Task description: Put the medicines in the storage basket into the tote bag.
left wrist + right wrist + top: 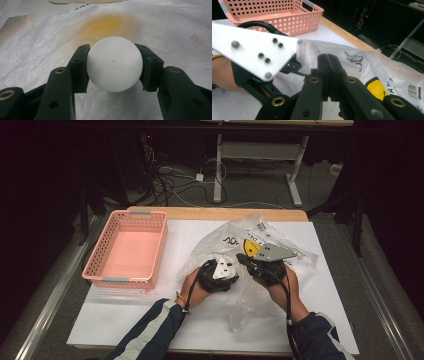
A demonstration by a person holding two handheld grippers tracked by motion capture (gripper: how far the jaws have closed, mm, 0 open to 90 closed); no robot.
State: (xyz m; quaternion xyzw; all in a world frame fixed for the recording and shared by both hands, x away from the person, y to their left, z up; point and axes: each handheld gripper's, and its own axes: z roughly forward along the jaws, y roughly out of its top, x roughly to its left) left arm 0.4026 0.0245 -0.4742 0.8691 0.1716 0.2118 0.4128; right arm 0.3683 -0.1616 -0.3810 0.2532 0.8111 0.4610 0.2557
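We see the left gripper point(114, 67) clamped on a white ball point(114, 67): in the left gripper view both black pads press the ball's sides at three and nine o'clock, jaws roughly half apart, the ball sitting squarely between them. Behind and beneath the ball lies a crinkled clear plastic bag point(45, 47), with a yellow blur showing through it at twelve o'clock from the ball.

In the high view the left gripper point(220, 272) sits near the middle of the white table point(125, 315), at the bag's point(235, 232) six o'clock edge, its nose pushed in among the plastic. The right gripper point(255, 265) is just beside it at three o'clock, resting over the bag.

In the right gripper view its jaws are pressed fully together, and a fold of the bag point(312, 48) rises just above the tips; we cannot tell whether film is pinched between them. The bag carries black marker writing, a barcode label and a yellow item point(375, 88) inside.

A pink basket point(131, 247) stands at nine o'clock from the grippers, apart from the bag
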